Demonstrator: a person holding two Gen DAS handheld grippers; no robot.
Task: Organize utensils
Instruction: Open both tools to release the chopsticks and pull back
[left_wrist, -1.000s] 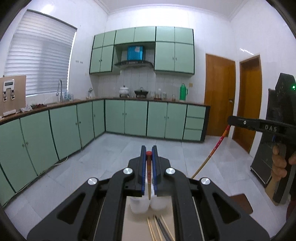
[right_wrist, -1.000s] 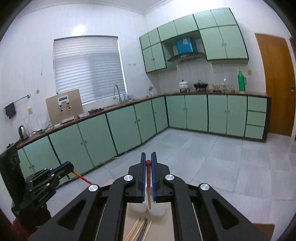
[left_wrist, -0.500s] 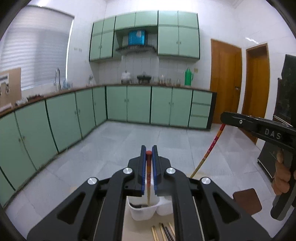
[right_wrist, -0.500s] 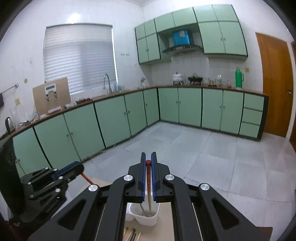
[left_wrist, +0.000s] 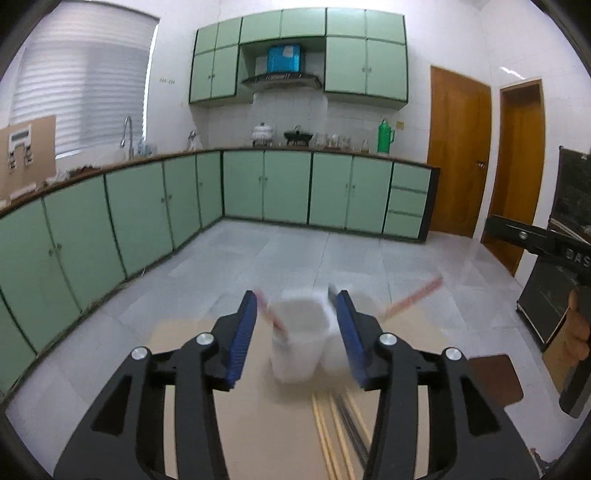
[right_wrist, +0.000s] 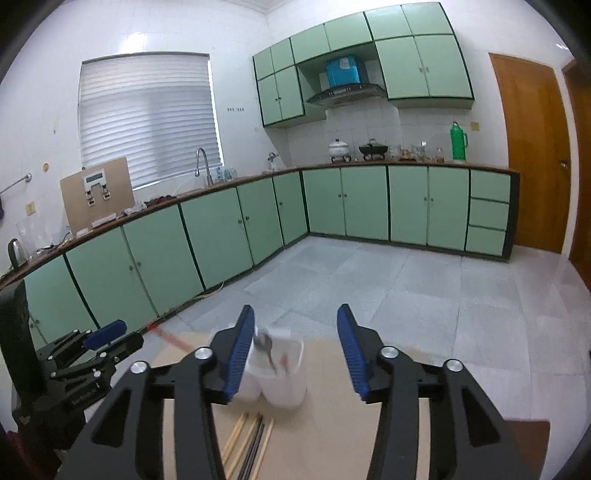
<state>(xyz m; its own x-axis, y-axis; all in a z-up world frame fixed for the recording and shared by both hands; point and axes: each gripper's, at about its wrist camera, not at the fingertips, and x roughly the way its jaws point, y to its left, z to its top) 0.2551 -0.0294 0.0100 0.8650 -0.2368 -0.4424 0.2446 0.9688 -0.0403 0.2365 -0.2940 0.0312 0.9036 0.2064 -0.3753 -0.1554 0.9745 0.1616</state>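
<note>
Meanwhile, over a tan board (left_wrist: 258, 424) with bare tiled floor (left_wrist: 295, 258) beyond its far edge, the left gripper (left_wrist: 297, 325) has just been opening, its blue pads apart and gripping nothing; a blurred red-tipped chopstick (left_wrist: 271, 319) leans in the white utensil holder (left_wrist: 299, 343) between them. Loose chopsticks (right_wrist: 247, 443) lie on the board nearer the camera. At right, the right gripper (right_wrist: 295, 349) has likewise just been opening, empty, above the holder.
</note>
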